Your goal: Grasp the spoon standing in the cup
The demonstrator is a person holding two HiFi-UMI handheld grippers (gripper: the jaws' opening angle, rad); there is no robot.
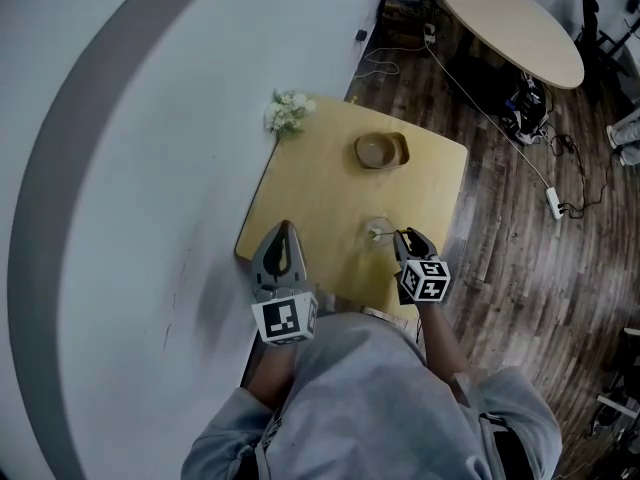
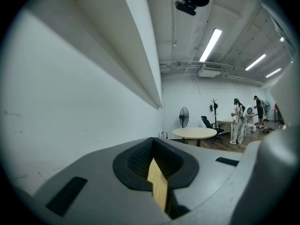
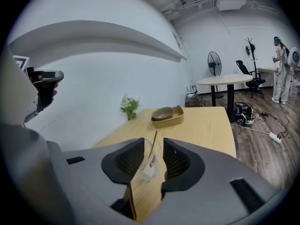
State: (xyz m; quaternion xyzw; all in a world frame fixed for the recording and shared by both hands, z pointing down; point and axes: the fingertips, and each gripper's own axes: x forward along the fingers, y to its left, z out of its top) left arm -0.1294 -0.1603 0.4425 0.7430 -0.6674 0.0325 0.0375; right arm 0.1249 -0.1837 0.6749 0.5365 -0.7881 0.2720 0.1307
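A clear plastic cup (image 1: 380, 228) stands near the front right of the small wooden table (image 1: 320, 183), with a thin spoon (image 1: 374, 234) upright in it. My right gripper (image 1: 405, 238) is at the cup's right side. In the right gripper view the cup (image 3: 151, 167) and the spoon's handle (image 3: 153, 141) sit between the open jaws of the right gripper (image 3: 153, 149), and neither pad presses on the spoon. My left gripper (image 1: 284, 230) hovers over the table's front left, shut and empty. In its own view the left gripper (image 2: 152, 146) shows only a sliver of tabletop.
A brown bowl in a tan tray (image 1: 381, 150) sits at the table's far side, also visible as the tray (image 3: 164, 114). A small bunch of white flowers (image 1: 288, 111) marks the far left corner by the white wall. A round table (image 1: 510, 23) and floor cables lie beyond.
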